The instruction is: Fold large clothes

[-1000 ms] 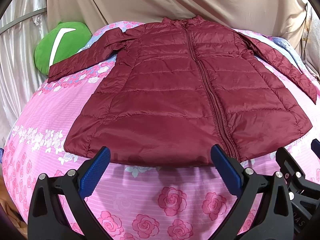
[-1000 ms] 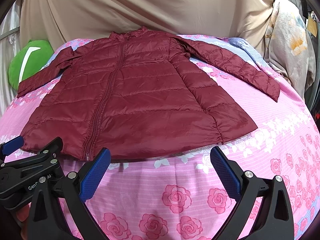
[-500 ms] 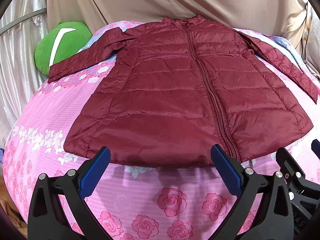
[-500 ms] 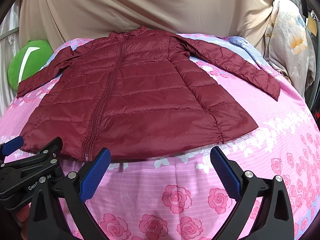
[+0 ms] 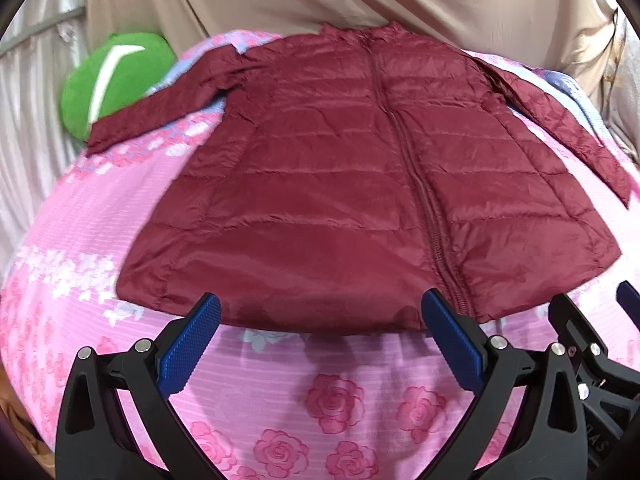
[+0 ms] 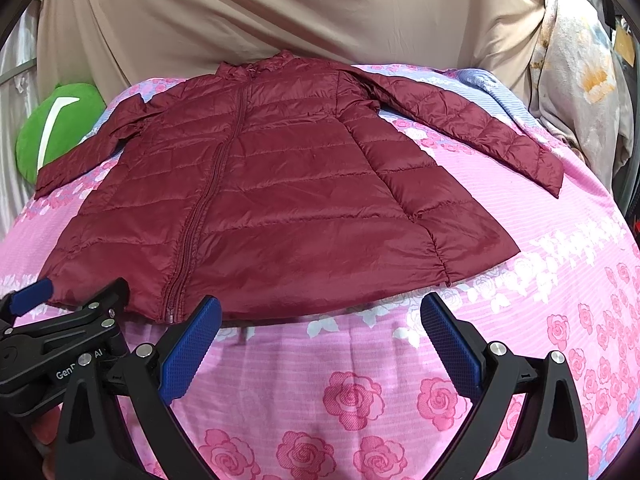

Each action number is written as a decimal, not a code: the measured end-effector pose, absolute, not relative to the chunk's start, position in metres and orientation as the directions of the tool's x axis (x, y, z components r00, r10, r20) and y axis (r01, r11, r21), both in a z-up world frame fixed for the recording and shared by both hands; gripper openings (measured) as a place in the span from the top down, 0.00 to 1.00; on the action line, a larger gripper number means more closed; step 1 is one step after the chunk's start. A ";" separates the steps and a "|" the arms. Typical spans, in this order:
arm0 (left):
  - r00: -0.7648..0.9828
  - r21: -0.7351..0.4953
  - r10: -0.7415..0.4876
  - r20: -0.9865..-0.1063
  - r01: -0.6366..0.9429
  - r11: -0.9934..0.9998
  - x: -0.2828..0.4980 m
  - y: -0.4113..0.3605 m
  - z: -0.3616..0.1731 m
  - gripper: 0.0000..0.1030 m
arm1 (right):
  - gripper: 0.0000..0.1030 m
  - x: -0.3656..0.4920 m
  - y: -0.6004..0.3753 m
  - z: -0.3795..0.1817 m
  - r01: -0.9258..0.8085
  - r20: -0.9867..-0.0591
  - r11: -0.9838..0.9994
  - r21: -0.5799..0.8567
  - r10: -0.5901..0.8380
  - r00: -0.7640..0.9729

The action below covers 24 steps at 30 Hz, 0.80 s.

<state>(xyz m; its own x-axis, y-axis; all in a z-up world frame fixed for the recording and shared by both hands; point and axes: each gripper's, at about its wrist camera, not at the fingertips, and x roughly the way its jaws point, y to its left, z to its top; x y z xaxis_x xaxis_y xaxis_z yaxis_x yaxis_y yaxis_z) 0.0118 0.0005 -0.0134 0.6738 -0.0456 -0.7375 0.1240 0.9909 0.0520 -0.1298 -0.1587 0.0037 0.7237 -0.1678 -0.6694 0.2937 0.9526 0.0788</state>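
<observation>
Bare pink bedspread [image 6: 360, 360] between claws and jacket [image 6: 280, 200] hem: passable. Green cushion [image 6: 52, 128] beside far left sleeve; beige drape [image 6: 280, 12] behind collar.

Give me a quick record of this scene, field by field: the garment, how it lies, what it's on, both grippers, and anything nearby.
garment: maroon puffer jacket, zipped shut
lay: flat, front up, both sleeves spread outward, collar away from the cameras
surface: pink rose-print bedsheet
left hand-held gripper: open, at the hem, gripping nothing
right hand-held gripper: open, just short of the hem, gripping nothing
nearby: green plush toy beyond one sleeve's cuff; beige cloth backdrop behind
fold progress: none visible yet
</observation>
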 end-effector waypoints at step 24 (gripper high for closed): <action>0.642 0.005 0.053 -0.765 -0.076 0.997 0.158 0.094 0.012 0.05 | 0.86 -0.018 -0.588 -0.041 0.758 -0.785 0.578 0.302 -0.301 0.542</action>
